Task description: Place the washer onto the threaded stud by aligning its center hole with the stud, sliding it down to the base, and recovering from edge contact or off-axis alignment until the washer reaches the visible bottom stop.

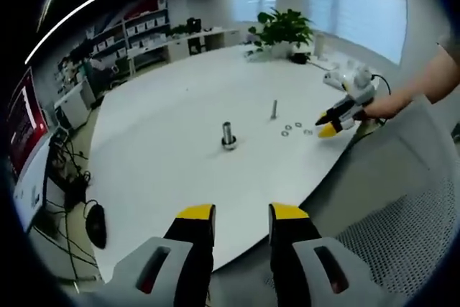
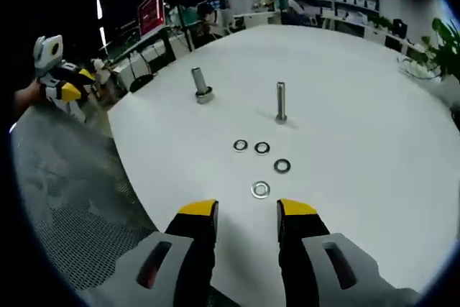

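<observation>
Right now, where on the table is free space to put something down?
Bare: the wide stretch beyond the thin stud toward the plant, and the strip between the thick stud and the table edge. Crowded: the four washers ahead of the right gripper.

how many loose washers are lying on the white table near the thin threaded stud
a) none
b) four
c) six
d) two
b: in the right gripper view four small silver ring washers lie flat on the white table, at and, in front of the thin upright metal threaded stud, none on it yet.
</observation>
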`<act>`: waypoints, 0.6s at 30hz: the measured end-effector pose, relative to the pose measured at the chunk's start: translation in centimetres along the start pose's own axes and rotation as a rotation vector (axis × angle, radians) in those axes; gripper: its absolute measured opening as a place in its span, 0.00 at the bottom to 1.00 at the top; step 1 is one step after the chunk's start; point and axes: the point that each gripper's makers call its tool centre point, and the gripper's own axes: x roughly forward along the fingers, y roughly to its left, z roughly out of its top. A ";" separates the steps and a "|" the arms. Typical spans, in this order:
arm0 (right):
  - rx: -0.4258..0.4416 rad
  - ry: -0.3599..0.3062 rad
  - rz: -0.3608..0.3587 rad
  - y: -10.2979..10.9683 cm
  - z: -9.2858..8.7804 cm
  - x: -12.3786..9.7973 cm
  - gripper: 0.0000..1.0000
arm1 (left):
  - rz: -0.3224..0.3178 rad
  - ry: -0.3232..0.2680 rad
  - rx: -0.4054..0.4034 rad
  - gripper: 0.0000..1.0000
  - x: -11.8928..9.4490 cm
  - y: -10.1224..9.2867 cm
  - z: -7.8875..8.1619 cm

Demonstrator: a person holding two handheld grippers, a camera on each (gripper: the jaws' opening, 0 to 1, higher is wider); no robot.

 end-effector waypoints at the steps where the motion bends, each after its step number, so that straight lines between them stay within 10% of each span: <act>1: -0.007 0.004 0.000 0.0 0.0 0.1 0.35 | 0.001 -0.004 -0.005 0.28 0.0 0.0 0.0; 18: -0.209 0.168 0.048 -0.4 0.0 2.0 0.26 | -0.010 -0.017 0.019 0.26 -0.1 -0.4 0.2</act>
